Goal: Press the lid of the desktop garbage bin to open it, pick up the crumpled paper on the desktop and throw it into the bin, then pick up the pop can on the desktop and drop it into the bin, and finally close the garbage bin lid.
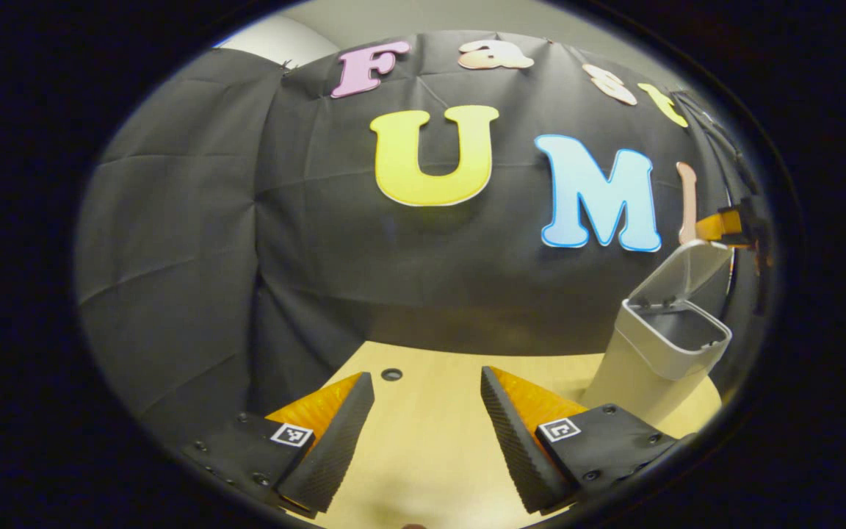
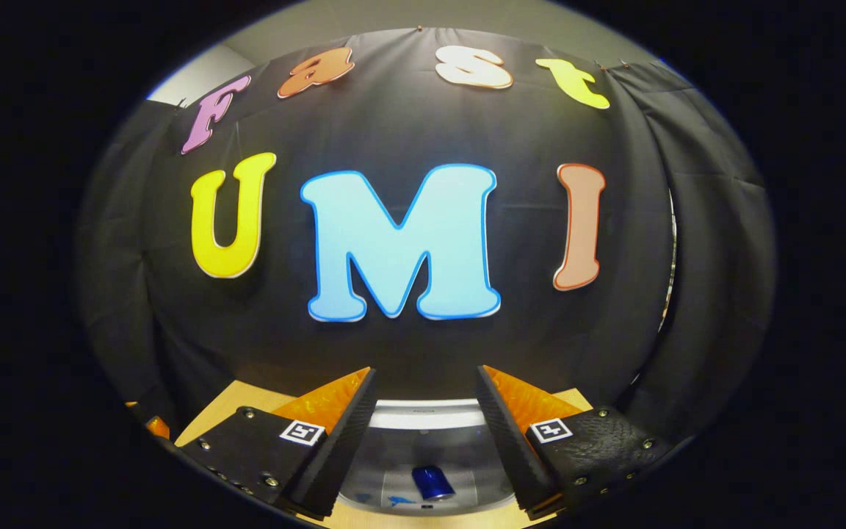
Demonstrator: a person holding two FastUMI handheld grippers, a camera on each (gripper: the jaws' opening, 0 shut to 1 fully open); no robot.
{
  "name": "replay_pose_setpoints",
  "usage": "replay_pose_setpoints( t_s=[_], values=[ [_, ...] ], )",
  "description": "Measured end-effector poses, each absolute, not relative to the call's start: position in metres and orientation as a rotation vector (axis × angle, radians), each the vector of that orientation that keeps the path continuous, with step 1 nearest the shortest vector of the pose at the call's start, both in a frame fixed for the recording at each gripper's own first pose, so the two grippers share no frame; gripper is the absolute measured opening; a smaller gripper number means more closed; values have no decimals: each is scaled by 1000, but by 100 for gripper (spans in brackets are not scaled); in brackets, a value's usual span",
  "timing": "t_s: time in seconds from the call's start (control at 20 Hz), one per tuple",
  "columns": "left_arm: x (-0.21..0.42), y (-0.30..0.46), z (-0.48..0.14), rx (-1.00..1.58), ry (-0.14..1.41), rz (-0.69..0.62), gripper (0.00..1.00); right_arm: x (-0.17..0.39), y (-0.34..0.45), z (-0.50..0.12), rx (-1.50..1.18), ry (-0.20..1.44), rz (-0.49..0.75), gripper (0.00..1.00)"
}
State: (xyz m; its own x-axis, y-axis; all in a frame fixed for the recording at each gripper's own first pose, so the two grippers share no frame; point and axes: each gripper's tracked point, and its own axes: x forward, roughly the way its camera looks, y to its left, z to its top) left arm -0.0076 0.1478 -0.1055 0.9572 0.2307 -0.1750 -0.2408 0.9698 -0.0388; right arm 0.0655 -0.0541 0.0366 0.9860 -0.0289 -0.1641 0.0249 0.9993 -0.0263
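Inside bin [image 2: 423, 422], right gripper view: pop can [image 2: 432, 483].

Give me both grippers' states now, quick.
Left gripper: jaws open, holding nothing.
Right gripper: jaws open, empty, over the open bin.

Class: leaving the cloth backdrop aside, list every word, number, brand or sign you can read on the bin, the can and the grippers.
Readable words or numbers: none.
Bin, lid up: plain, no print visible.
Blue can inside the bin: any print is too small and blurred to read.
Left gripper and right gripper: square black-and-white code markers on the fingers, patterns rather than words.
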Motion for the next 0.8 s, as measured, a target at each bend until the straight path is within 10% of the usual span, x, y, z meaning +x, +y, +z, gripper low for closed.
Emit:
replay_pose_setpoints(
  t_s=[0.8],
  values=[
    [-16,146,-97,-55,155,222,98,42,-61,-70,-12,310,-42,88]
  ],
)
